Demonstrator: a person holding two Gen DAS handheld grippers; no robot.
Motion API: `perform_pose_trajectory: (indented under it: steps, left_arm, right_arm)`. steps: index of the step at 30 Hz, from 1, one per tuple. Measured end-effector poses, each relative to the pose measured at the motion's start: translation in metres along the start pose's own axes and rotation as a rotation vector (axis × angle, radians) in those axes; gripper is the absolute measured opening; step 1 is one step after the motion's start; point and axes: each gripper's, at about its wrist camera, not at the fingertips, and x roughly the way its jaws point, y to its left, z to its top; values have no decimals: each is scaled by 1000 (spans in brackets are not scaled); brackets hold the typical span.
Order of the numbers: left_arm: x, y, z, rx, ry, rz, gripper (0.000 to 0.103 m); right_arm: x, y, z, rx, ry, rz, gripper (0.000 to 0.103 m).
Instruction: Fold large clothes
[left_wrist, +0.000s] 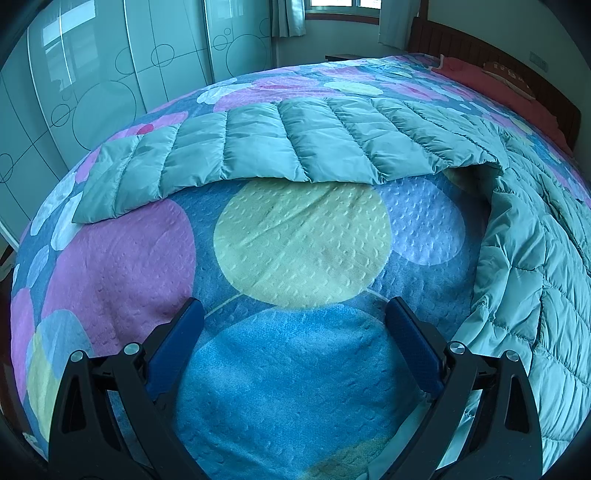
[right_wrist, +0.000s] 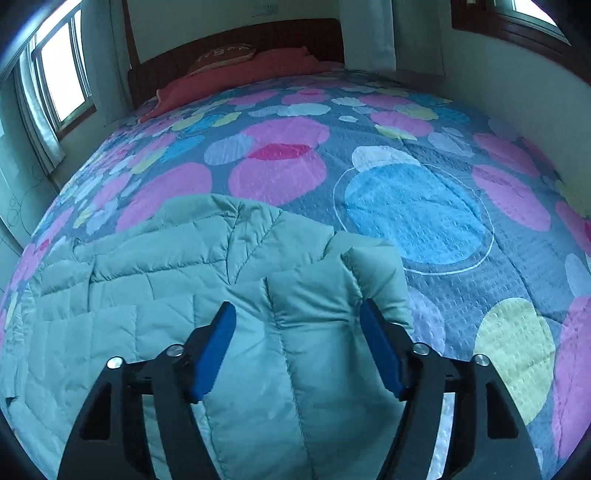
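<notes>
Your puffer jacket (left_wrist: 266, 144) is a pale teal, quilted piece, stitched into padded channels, and it lies on the bed over the bedspread (left_wrist: 303, 236). In your left wrist view one sleeve stretches flat across the far side of the spread, its cuff end at the left, while the body bunches up along the right edge, the fabric arching slightly where sleeve meets body. In your right wrist view the jacket (right_wrist: 177, 266) fills the lower left, with a thick folded section rising between the blue pads.

Your left gripper (left_wrist: 295, 321) hangs over bare bedspread, jaws spread wide and holding nothing. Your right gripper (right_wrist: 297, 317) sits with its jaws spread on either side of that padded fold; the right pad touches the fabric, but nothing is pinched.

The bedspread carries pink, blue and yellow circles. Beyond it lie a red pillow (right_wrist: 236, 74), a wooden headboard (right_wrist: 236, 38) and frosted wardrobe doors (left_wrist: 92, 74).
</notes>
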Motion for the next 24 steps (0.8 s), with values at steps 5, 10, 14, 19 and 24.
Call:
perform_pose_trajectory:
  steps: [5,10,14,19,24]
  left_arm:
    - [0,0,0,0,-1,-1,99]
    - [0,0,-1,-1,-2,-4,99]
    - [0,1,-1,-3,0,-10,99]
    - [0,1,2,11,29,-35,101]
    - [-14,33,1,-113,-11,-179,101]
  right_arm:
    - [-25,17,-14,-51,-37,-32,70]
    - [-74,37,-59,-105,-88,50,70]
    - [-52,43,-78,-133,-26,29,70]
    - [-41,41,-80,-129,-15,22,70]
    - [-42,39,-85,-121,-28,37,70]
